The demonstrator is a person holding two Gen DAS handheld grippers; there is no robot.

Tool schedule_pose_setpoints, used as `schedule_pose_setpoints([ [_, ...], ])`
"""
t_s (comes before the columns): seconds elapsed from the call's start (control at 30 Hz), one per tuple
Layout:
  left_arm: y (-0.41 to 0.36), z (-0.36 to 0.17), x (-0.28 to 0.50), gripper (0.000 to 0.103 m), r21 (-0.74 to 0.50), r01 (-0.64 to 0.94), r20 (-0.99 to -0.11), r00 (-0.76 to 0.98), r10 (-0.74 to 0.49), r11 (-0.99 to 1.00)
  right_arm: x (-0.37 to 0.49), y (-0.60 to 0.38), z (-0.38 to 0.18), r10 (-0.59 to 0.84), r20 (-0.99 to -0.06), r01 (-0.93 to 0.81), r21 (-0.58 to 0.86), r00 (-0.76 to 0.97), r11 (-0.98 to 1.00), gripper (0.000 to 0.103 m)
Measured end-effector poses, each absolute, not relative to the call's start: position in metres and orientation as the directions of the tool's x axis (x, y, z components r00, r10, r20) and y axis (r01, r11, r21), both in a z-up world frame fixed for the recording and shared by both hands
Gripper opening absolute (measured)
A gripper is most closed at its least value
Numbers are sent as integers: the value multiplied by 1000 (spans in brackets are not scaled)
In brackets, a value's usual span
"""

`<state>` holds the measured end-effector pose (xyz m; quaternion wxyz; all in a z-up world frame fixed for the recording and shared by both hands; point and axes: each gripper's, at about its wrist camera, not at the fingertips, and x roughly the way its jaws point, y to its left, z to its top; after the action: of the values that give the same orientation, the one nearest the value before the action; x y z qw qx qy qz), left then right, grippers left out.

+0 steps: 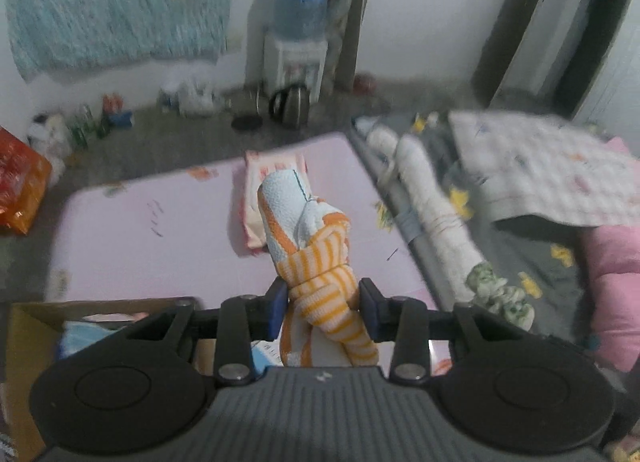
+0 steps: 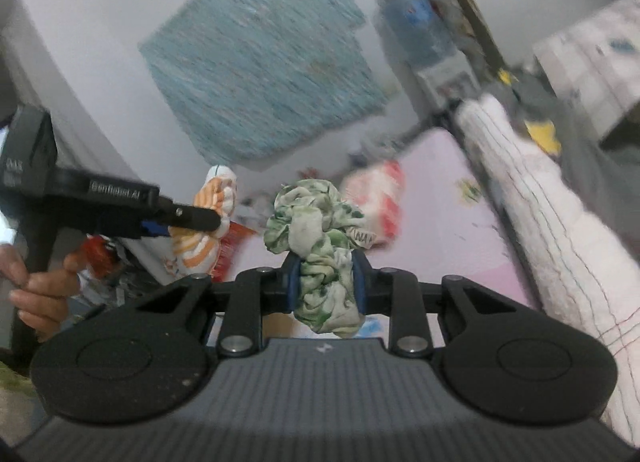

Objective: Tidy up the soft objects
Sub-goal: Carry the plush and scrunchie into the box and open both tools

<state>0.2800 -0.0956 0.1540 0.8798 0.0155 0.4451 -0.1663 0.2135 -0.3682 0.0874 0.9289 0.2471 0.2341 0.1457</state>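
Observation:
My left gripper (image 1: 324, 302) is shut on an orange-striped white and pale blue cloth (image 1: 304, 222), a knotted bundle that sticks up past the fingers, lifted above the pink mat (image 1: 140, 230). In the right wrist view the left gripper (image 2: 192, 220) appears at the left with that cloth (image 2: 200, 250), a hand (image 2: 40, 294) on its handle. My right gripper (image 2: 326, 282) is shut on a crumpled green floral cloth (image 2: 312, 218), held up in the air. A green floral bundle (image 1: 500, 298) also shows at the lower right of the left wrist view.
A folded red and white cloth (image 1: 272, 174) lies on the mat. A cardboard box (image 1: 24, 326) with soft things sits below at the left. A white rolled blanket (image 1: 432, 214), a checked quilt (image 1: 540, 166) and a pink pillow (image 1: 616, 282) lie to the right. A kettle (image 1: 290, 104) stands on the floor.

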Motion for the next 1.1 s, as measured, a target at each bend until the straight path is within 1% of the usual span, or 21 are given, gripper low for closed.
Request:
schedule_pose_setpoints([
  [0.13,-46,204,214,39,-103,281,-721,640,-266,954,165,-353,128,494,-251,-298,549,833,781,24],
  [0.23,-8,226,171,39,-109,240,-684,686,-248,965,139,-331,145,574,-206,-388,555,793,736,24],
  [0.33,30,229,133,39,-111,191,-665,715,-215,975,127,-303,149,670,-181,-460,598,720,656,25],
  [0.43,60,213,111,40,-121,152,-677,710,-194,981,124,-265,137,764,-187,-492,666,618,561,25],
  [0.53,92,175,101,40,-149,97,-718,674,-175,984,130,-220,109,822,-238,-463,730,518,502,25],
  [0.63,119,124,102,40,-175,53,-785,596,-171,983,140,-179,72,838,-324,-376,781,438,499,25],
  [0.7,134,86,107,40,-197,24,-826,534,-179,980,148,-160,50,825,-390,-323,784,409,530,25],
  [0.8,154,37,116,40,-221,-7,-872,448,-195,975,156,-132,29,792,-480,-267,763,378,589,25],
  [0.87,167,12,119,40,-249,-16,-887,404,-222,968,155,-123,25,759,-524,-270,723,386,636,25],
  [1.0,174,-16,125,40,-256,4,-900,363,-240,967,155,-109,28,707,-585,-286,653,397,701,26],
  [1.1,172,-30,127,42,-209,15,-920,335,-202,978,166,-95,33,671,-627,-300,602,397,740,27],
])
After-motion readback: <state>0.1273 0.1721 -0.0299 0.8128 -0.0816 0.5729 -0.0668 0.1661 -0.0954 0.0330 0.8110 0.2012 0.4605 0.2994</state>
